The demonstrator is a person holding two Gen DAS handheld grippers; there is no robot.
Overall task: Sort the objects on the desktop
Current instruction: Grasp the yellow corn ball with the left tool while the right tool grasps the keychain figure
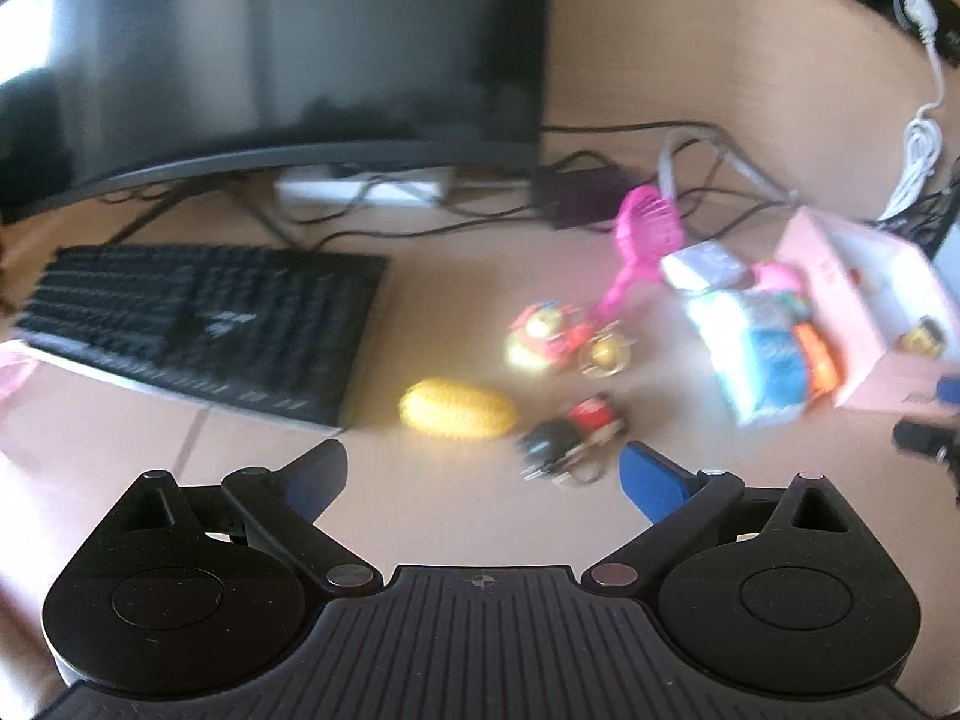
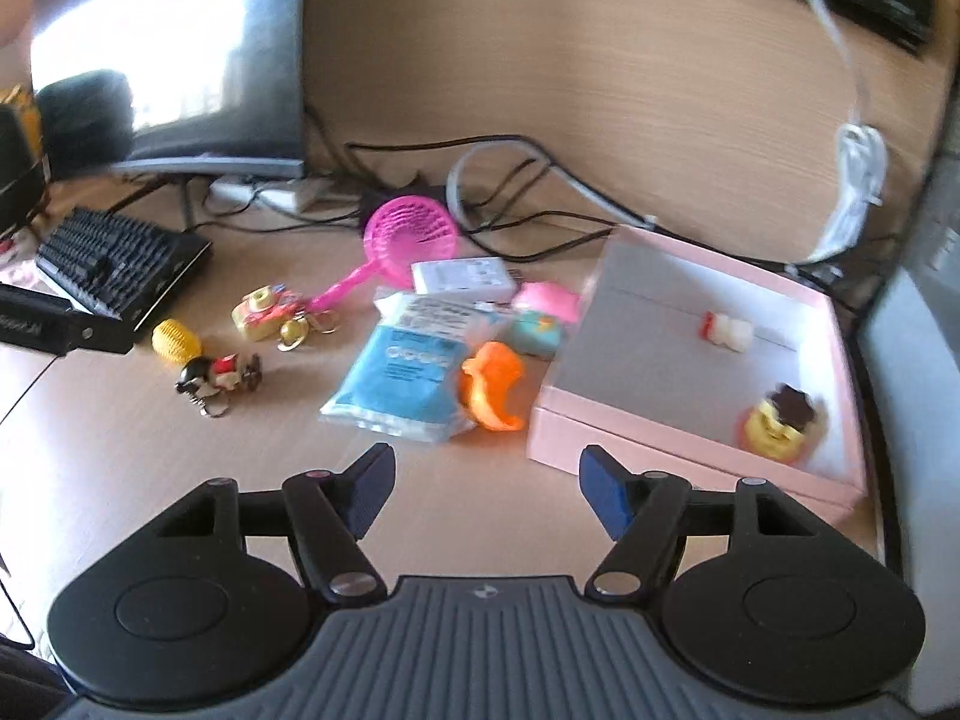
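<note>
Left gripper (image 1: pixel 483 477): jaws spread wide, nothing between them, held above bare desk (image 1: pixel 420 516). Left wrist view is motion-blurred, so small details cannot be told.

Right gripper (image 2: pixel 487 489): jaws spread, nothing pinched, held over the desk in front of the pink box (image 2: pixel 840 384).

Pink box is seen open toward the desk's right edge. Inside it: a small white and red item (image 2: pixel 729 330) near the back wall, and a yellow figure with a dark top (image 2: pixel 777 423) toward the front right corner.

Loose items are clustered mid-desk, left of the box:
- blue and white packet (image 2: pixel 405 381), flat; an orange plastic piece (image 2: pixel 492 393) lies against its right edge, just beside the box
- teal toy (image 2: pixel 537 333) and pink item (image 2: pixel 549 300) behind the orange piece, next to the box's left wall
- white flat pack (image 2: pixel 465 276) behind the packet
- pink strainer scoop (image 2: pixel 411 237), handle pointing toward a yellow and red toy camera keychain (image 2: pixel 264 312) with a gold bell (image 2: pixel 294 333)
- yellow ribbed ball (image 2: pixel 174 343), just beside the keyboard's near corner
- black, white and red figure keychain (image 2: pixel 219 378), in front of the ball

Keyboard (image 2: pixel 120 267) sits toward the left edge, monitor (image 2: pixel 174 54) behind it. Cables (image 2: pixel 540 210) are tangled along the back edge.
</note>
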